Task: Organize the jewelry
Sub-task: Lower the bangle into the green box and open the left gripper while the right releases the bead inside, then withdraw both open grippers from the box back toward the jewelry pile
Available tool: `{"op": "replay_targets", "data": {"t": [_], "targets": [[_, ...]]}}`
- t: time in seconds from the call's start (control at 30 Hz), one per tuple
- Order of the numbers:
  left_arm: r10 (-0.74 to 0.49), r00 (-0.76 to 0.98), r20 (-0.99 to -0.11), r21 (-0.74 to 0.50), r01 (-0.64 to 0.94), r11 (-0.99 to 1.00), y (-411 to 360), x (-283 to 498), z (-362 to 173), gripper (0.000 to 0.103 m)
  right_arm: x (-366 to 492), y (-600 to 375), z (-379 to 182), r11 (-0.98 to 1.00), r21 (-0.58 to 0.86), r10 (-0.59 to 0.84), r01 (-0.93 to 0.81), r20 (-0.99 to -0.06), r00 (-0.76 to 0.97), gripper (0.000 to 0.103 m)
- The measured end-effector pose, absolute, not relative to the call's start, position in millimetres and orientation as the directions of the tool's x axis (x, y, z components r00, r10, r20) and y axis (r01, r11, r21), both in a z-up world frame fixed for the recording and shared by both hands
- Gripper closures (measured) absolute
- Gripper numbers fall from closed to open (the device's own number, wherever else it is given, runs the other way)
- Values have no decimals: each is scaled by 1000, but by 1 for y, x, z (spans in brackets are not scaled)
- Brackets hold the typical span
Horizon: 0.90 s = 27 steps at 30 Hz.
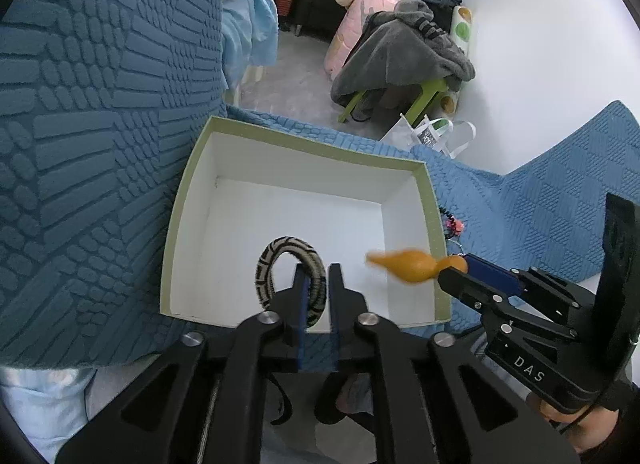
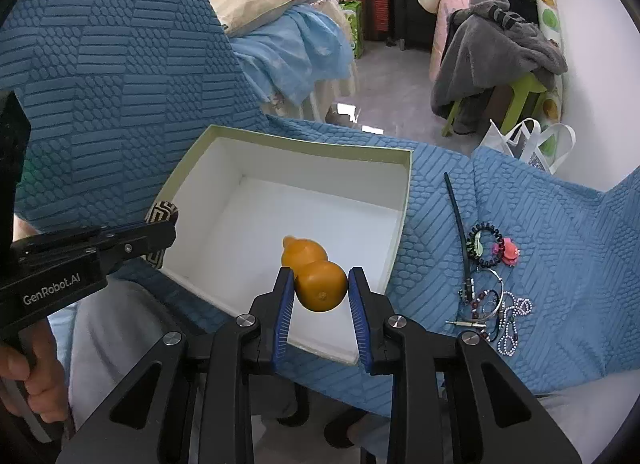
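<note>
An open box (image 1: 434,224) with a white inside and green rim lies on the blue textured cover; it also shows in the right wrist view (image 2: 405,200). My left gripper (image 1: 317,276) is shut on a black-and-cream woven bangle (image 1: 280,250), held over the box's near edge. My right gripper (image 2: 320,288) is shut on an orange gourd-shaped pendant (image 2: 316,280), held over the box's near right part. In the left wrist view the gourd (image 1: 408,262) sticks out from the right gripper. Loose jewelry (image 2: 490,292) lies on the cover right of the box.
The blue cover (image 2: 120,84) rises steeply on the left. A dark stick (image 2: 458,220) lies beside the box. Behind are a bed with blue sheets (image 2: 296,48), a green stool under a grey blanket (image 2: 492,48), a white bag (image 2: 524,140) and the floor.
</note>
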<state>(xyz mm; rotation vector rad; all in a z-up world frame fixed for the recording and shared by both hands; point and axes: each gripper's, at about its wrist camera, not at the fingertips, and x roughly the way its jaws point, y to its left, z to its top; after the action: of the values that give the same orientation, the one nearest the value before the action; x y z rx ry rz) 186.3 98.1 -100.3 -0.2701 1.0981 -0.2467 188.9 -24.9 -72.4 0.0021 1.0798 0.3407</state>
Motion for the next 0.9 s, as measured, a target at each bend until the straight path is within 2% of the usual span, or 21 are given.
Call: {"op": "replay_targets", "data": {"t": [0.03,0.1,0.2,0.63,0.9], "targets": [[-320,442,-838,-330,57,942,99,185,-97,63,189,-25,-71,945,171,281,-279,-860,426,77],[-299,467,-832,-312,51,949,100,183,-89,50,188,-25,-64,941,176,293,-288,-852,433,77],[-299,500,-813,-314,57,948,102,179,-74,50,184,-27,-46,938,169,301,-302,-830,470,74],[-283,651,-704,-294,96,951,94,151,7,50,153,-58,54,943,127,310,-307,-673,672,74],[-302,705,-642,-278,153,948,68,133,38,50,123,-89,85,958,96,272,-270,-602,751,74]]}}
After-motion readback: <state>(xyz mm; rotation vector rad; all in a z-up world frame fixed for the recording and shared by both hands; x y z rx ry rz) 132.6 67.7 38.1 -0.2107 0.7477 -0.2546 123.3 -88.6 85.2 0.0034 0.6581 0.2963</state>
